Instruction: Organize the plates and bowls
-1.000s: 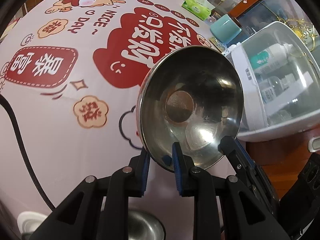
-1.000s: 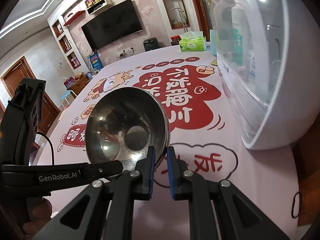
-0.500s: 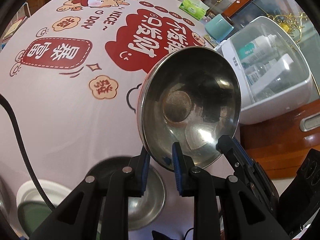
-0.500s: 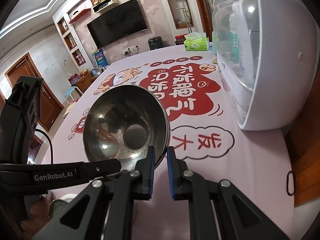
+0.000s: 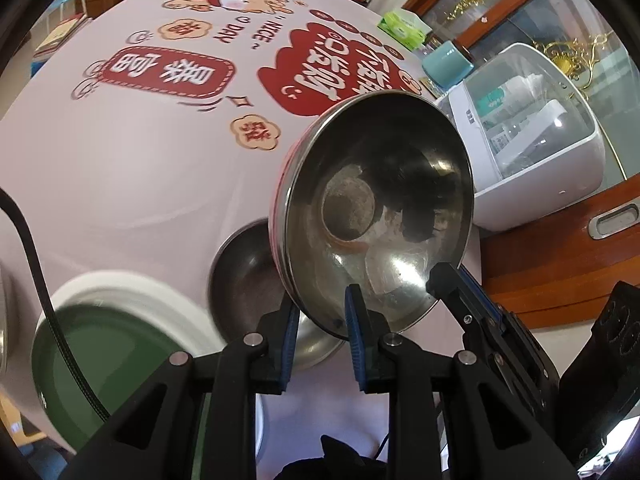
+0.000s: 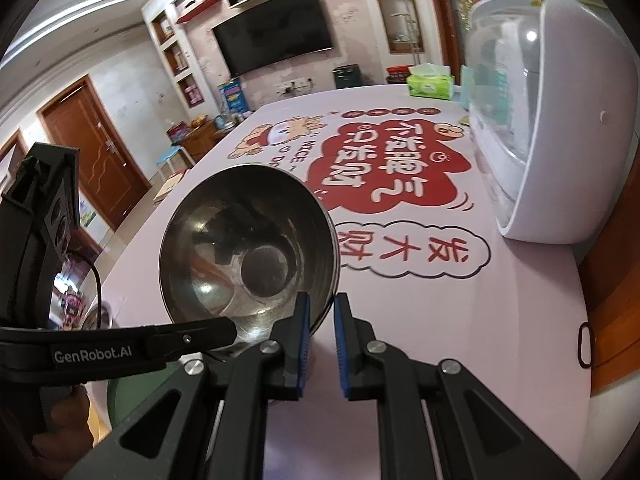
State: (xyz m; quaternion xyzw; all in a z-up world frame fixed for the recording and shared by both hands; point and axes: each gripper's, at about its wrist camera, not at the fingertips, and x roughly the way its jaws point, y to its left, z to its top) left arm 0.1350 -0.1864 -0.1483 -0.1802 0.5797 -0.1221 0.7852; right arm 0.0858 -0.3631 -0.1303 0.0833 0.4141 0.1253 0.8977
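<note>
Television (image 6: pixel 276 26) right view only; green plate (image 5: pixel 104 364) left; both tongs (image 5: pixel 322 326) (image 6: pixel 320 322) clamp steel bowl (image 5: pixel 384 208).

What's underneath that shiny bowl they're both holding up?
Below the raised steel bowl a second steel bowl sits on the pink tablecloth, beside a green plate. The raised bowl covers part of the lower one, so that part stays unseen.

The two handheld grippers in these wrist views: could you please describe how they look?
Both are matte black plastic, each with two angular fingers tipped by ribbed blue pads and silver pivot screws. The left gripper trails a black cable; in the right wrist view its side reads "GenRobot.AI" in white. The right gripper looks identical.
</note>
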